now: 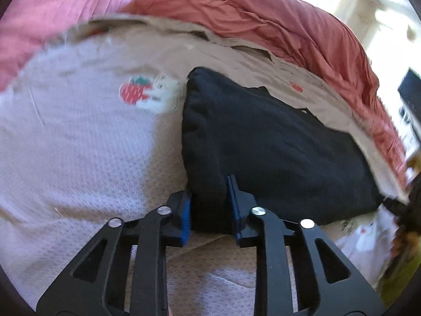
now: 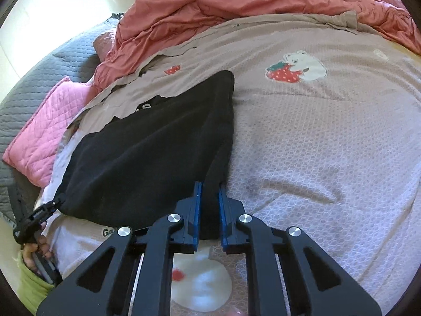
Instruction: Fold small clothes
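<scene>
Black garment (image 2: 147, 142) lay spread on the beige strawberry-print bedspread (image 2: 329, 137), flat enough to fold, with the rumpled red duvet (image 2: 236, 2) pushed back behind it. Each near corner was pinched: the left gripper (image 1: 209, 205) had clamped one, the right gripper (image 2: 209, 210) the other, probably so both could lift the edge together.

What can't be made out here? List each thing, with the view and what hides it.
- Black garment: its kind; it lies folded, both views.
- White lettering at its far edge, right wrist view: mostly tucked under a fold.
- Print on the bedspread, right wrist view: covered by the garment and right gripper.
- Left gripper view's left side: motion-blurred.
</scene>
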A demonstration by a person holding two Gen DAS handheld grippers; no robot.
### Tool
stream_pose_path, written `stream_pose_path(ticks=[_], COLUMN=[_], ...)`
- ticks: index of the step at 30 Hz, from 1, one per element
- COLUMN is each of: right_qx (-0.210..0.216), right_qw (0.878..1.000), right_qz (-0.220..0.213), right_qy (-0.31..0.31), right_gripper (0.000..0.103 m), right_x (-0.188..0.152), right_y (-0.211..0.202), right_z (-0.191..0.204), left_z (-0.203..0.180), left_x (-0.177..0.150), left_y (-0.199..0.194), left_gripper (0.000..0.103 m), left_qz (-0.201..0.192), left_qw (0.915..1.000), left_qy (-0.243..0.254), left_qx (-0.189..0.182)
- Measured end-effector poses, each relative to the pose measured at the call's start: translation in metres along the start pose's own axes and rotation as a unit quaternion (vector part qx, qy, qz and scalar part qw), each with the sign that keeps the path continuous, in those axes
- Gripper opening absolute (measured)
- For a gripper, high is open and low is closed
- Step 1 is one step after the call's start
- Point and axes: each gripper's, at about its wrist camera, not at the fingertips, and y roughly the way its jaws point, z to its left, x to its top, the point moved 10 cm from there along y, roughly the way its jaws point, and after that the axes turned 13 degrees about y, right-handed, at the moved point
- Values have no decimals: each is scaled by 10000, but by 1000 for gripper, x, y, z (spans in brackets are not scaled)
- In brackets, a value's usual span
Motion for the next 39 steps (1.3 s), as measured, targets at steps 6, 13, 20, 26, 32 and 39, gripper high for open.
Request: stream_pose_path(ticks=[6,13,20,26,32,39], right_qx=[-262,-533,-690,-586,-338,-193], right_qw=[9990,9981,9958,9950,9938,9904], right_qz=[-139,27,-56,-380,-469,-397], right_qy=[-337,-324,-607,-710,-947,-1313], right_gripper=[10,11,24,33,42,45], right_x=[-1,-19,-19,-9,-7,-8], right_y=[-15,3,-3,-22,-19,6], right_z=[-5,-21,-14,1,34,81], left_z=[8,14,17,22,22,-28], left_x=[2,-8,-8,6,29,42], left_y=[-11,4,1,-20,-52,-32], left_gripper=[13,17,23,23,26,46], left_qz=[-148,175,136,-324,-1051,-762], left_qw=[9998,9997,9995,9987,9920,9958], left_qy=[-131,-178,-286,-212,25,448], left_qx=[-33,41,14,331,693,224])
